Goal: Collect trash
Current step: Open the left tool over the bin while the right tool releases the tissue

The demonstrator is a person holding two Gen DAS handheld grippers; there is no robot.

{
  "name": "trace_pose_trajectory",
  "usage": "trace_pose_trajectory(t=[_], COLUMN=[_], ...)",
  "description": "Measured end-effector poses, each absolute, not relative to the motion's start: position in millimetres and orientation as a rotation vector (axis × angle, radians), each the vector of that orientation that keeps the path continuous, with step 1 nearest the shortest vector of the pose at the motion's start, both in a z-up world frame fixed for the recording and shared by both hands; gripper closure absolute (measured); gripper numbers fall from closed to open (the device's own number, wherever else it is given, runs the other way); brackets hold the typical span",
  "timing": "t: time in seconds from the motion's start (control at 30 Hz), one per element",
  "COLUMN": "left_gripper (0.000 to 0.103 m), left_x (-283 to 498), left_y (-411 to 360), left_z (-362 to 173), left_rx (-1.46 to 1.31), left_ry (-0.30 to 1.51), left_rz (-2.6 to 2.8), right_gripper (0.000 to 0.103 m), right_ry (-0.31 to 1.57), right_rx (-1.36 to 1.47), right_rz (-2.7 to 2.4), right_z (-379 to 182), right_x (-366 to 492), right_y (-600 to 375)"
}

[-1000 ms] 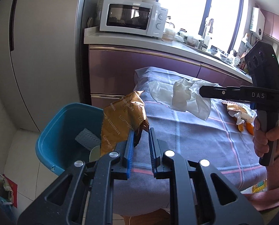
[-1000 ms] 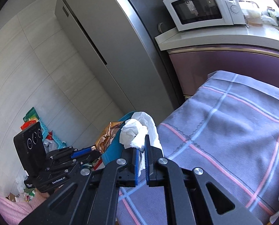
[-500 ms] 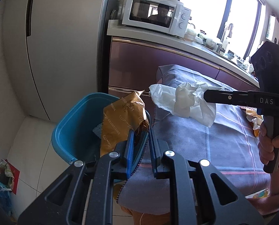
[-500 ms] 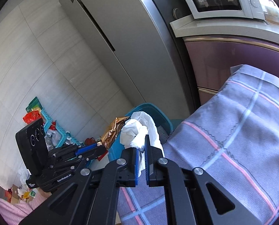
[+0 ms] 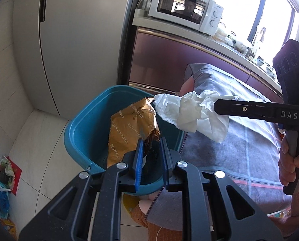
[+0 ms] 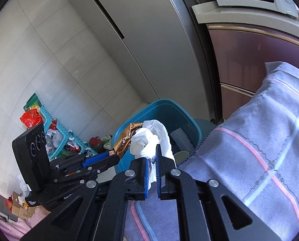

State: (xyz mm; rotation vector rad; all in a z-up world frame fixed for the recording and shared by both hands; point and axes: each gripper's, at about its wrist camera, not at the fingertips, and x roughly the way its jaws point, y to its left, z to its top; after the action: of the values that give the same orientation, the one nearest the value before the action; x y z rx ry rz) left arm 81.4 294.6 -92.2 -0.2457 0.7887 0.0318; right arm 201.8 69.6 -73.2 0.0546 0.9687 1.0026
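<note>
- Over bin (image 5: 83,124) rim, beside table (image 5: 239,140) edge: left gripper (image 5: 150,150), carried closer, clamped on gold wrapper (image 5: 127,128).
- Right gripper (image 6: 153,170), likewise nearer, pinching white tissue (image 6: 149,140); release likely next.

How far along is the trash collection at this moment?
Done: a grey item already lies in the blue bin. In hand: left tongs grip the gold wrapper over the bin; right tongs grip the white tissue near its rim. Left: releasing both. Other trash is not visible here.
</note>
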Motion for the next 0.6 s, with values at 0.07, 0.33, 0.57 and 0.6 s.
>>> trace_pose_trajectory(t=[0.07,0.33,0.57,0.6], left_gripper=[0.086,0.085,0.084,0.084], left_x=[83.7,94.7,107.7,108.1], left_y=[297.1,307.7,312.3,312.3], left_z=[-96.4,-113.0,-126.0,-127.3], left_rx=[-0.252,-0.291,-0.320,-0.317], left_ry=[0.798,0.832,0.853,0.854], left_rz=[0.042,0.068,0.068,0.072], right_gripper=[0.097,0.096,0.092,0.090], right_ry=[0.979,1.027,1.058,1.062], right_rx=[0.043,0.007,-0.044,-0.048], right_rz=[0.999,0.972,0.962,0.960], right_z=[-77.6,-93.8,-105.4,-107.0], right_x=[203.5,209.8,207.2,206.6], right_y=[77.3,103.7,126.9,128.7])
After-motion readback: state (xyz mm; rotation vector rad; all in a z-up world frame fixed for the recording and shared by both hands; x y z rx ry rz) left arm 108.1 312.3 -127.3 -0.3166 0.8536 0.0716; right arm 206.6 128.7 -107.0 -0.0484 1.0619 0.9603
